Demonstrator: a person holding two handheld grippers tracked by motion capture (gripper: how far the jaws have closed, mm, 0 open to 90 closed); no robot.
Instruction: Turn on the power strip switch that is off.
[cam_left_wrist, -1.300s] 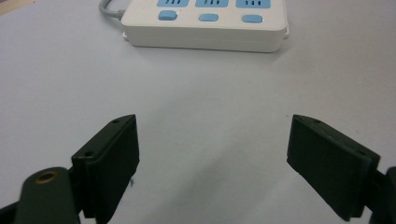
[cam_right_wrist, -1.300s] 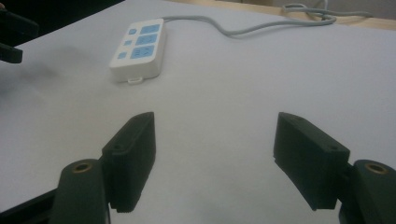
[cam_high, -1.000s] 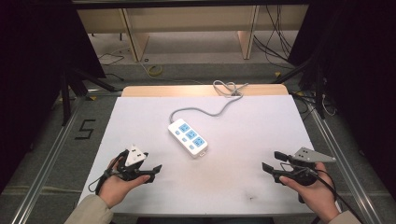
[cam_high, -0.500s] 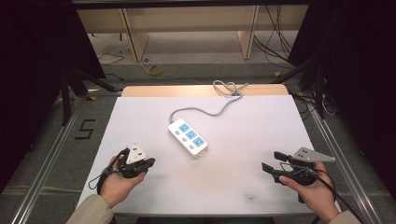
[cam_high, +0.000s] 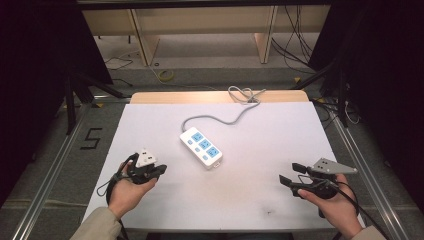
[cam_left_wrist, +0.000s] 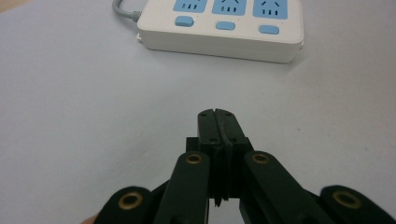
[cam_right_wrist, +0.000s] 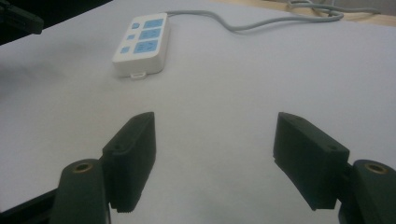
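A white power strip (cam_high: 201, 146) with three blue sockets lies at an angle near the middle of the white table (cam_high: 260, 145). Its grey cable (cam_high: 220, 117) runs off toward the back edge. My left gripper (cam_high: 159, 170) rests at the front left, held in a hand and pointing at the strip. In the left gripper view its jaws (cam_left_wrist: 218, 114) are pressed together with nothing between them, and the strip (cam_left_wrist: 223, 25) lies well ahead. My right gripper (cam_high: 288, 173) sits at the front right, open and empty (cam_right_wrist: 215, 154), with the strip (cam_right_wrist: 141, 44) far ahead on its left.
A bare wooden strip (cam_high: 200, 96) borders the table's back edge, where the cable coils (cam_high: 245, 94). Wooden shelving legs (cam_high: 142, 40) and loose cables stand on the floor behind. Metal rails (cam_high: 60, 160) run along both sides of the table.
The left gripper's jaws stood apart a second ago and are now closed on nothing. The left hand has barely shifted. The right gripper has stayed where it was.
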